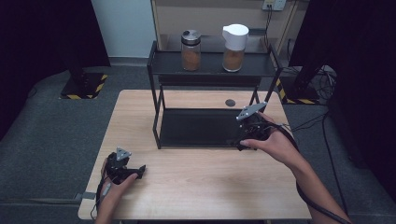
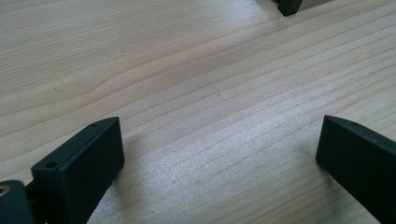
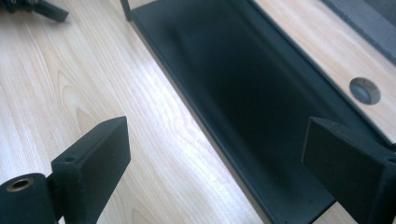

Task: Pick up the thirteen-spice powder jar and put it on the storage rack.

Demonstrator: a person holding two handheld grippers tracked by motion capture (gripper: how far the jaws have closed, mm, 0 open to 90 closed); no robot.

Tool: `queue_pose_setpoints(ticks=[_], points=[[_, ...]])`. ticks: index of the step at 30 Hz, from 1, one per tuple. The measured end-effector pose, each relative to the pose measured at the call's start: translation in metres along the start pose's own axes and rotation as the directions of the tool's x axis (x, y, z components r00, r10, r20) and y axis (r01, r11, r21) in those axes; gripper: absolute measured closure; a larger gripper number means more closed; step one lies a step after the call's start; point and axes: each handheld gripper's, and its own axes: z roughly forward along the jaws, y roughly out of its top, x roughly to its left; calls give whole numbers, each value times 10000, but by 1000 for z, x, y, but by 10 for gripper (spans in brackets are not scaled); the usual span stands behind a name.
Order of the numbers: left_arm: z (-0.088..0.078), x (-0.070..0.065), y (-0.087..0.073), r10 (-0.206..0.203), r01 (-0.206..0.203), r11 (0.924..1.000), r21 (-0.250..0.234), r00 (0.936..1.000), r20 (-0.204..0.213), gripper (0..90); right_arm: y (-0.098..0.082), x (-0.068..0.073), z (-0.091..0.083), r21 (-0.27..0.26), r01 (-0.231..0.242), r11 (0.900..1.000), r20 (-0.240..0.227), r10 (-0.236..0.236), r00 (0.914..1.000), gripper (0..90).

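While the right gripper (image 1: 243, 140) hangs at the right front corner of the black two-tier metal rack (image 1: 154, 70), its jaws are spread wide with nothing between them, straddling the front lip of the rack's lower tray (image 3: 243, 93), whose long axis runs away from the jaws. The two spice jars, the silver-lidded glass jar (image 1: 191, 50) and the white-capped jar (image 1: 234, 41), stand on the rack's top shelf, above and behind that gripper, which is the nearer one, so I judge a reach calls for lifting it. The left gripper (image 1: 132, 171) rests low on the pale wooden worktop (image 1: 196, 182) well in front of the rack, jaws released, empty.
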Motion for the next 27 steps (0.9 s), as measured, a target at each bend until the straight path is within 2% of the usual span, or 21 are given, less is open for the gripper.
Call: queue_pose_setpoints(ticks=[27], points=[[0, 0, 0, -8, 8, 10000, 1, 10000, -7, 0, -37, 8, 23, 386, -381, 9985, -280, 392, 9988, 85]])
